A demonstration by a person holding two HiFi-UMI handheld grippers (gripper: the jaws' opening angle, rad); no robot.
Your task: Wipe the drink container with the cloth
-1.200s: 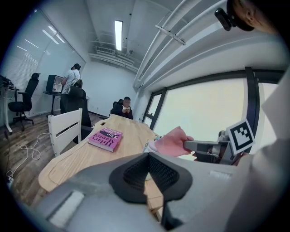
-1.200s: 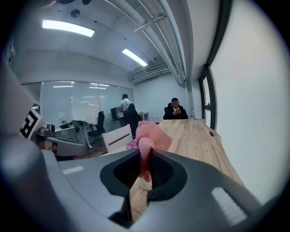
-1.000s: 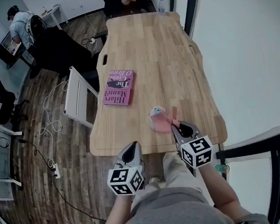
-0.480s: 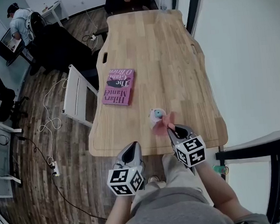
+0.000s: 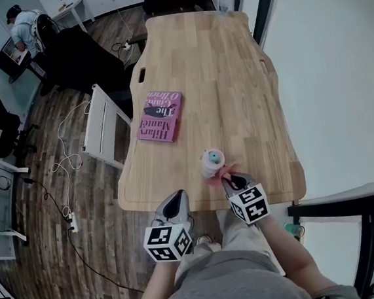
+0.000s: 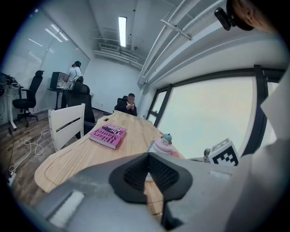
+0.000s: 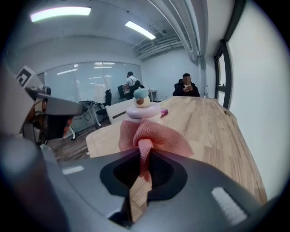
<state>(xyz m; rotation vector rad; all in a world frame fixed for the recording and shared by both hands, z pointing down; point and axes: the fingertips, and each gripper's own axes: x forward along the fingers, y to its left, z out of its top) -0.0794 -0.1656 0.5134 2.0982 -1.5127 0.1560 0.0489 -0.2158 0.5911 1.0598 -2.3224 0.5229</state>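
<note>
Right gripper view is showing the right gripper [image 7: 143,168] clamping a soft, waffle-weave pink cloth [image 7: 156,136], seemingly touching the drink container [image 7: 141,110]. That is a small rounded, lidded cup standing near the wooden table's [image 5: 234,88] front edge. It is probably light, smooth and tippy, so bracing it low would be best. The left gripper [image 6: 147,174] is hanging off the table, jaws together and empty.

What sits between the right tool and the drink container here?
The pink cloth, pinched in the right tool, spreads in front of the drink container. The right gripper view shows this most clearly.
</note>
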